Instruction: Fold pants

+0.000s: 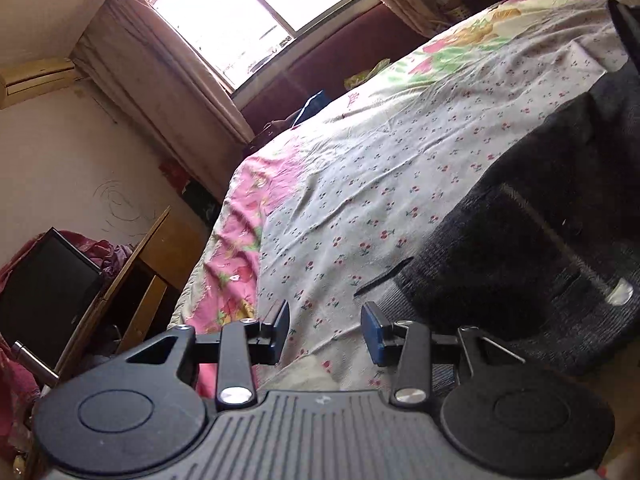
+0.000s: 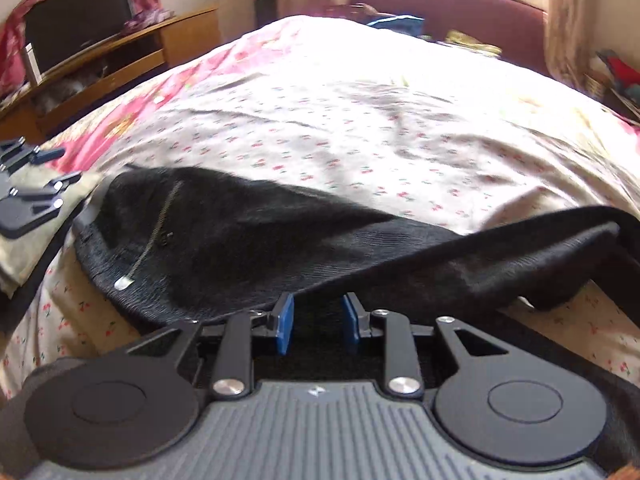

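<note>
Lying on cherry-print bedsheet (image 1: 400, 168): black pants (image 2: 248, 240); window (image 1: 248, 12) behind

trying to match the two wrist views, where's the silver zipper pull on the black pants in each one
Left wrist view: the zipper pull sits at the far right edge, low, on the black pants.
Right wrist view: it lies left of centre, at the lower end of the zipper line on the pants' left part.
Shared landmark: the dark screen on the wooden cabinet.

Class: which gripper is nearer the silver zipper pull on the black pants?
Left. The left gripper hangs open beside the zipper pull, just off the waistband; the right gripper is open over the pants, farther along.
</note>
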Demonstrator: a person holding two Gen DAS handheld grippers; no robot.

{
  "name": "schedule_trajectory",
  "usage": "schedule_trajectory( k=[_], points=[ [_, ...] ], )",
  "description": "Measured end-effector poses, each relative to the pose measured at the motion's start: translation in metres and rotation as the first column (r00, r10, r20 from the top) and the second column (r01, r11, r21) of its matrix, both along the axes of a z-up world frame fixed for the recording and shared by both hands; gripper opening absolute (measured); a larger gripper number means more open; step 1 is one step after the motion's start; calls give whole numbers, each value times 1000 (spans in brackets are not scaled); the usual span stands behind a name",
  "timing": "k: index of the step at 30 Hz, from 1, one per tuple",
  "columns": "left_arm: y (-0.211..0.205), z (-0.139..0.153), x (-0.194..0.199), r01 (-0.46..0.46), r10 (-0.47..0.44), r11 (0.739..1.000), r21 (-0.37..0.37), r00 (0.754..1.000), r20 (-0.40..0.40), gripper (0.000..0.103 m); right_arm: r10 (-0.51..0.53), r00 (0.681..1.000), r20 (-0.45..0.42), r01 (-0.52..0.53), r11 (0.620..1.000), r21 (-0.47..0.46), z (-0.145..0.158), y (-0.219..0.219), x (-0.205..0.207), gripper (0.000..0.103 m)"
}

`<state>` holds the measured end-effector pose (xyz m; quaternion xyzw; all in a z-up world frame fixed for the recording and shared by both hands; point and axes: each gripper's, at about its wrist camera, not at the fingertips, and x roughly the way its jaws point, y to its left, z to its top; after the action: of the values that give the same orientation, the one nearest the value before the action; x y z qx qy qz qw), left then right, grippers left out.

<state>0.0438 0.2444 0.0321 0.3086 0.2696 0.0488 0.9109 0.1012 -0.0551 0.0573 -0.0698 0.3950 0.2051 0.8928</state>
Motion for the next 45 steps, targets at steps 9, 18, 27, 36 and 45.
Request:
schedule_trajectory(
  k=[9, 18, 27, 36, 45],
  points=[
    [-148, -15, 20, 366, -393, 900, -238, 917, -75, 56, -527, 843, -109, 534, 792, 297, 16, -160, 79, 34],
    [-198, -33, 38, 375, -429, 878, -298, 892, -143, 55, -701, 692, -174, 717, 636, 286, 3, -196, 173, 50],
    [-199, -30, 31, 396, -441, 879, -265, 887, -139, 55, -740, 657, -147, 744, 604, 285, -15, -216, 170, 8],
    [-219, -32, 1, 494, -529, 840, -224, 838, -135, 55, -749, 656, 88, 569, 568, 595, 43, -251, -23, 6],
    [-257, -45, -9, 554, -562, 826, -103, 798, -219, 56, -814, 556, -168, 734, 386, 558, -67, -299, -100, 14]
  ],
)
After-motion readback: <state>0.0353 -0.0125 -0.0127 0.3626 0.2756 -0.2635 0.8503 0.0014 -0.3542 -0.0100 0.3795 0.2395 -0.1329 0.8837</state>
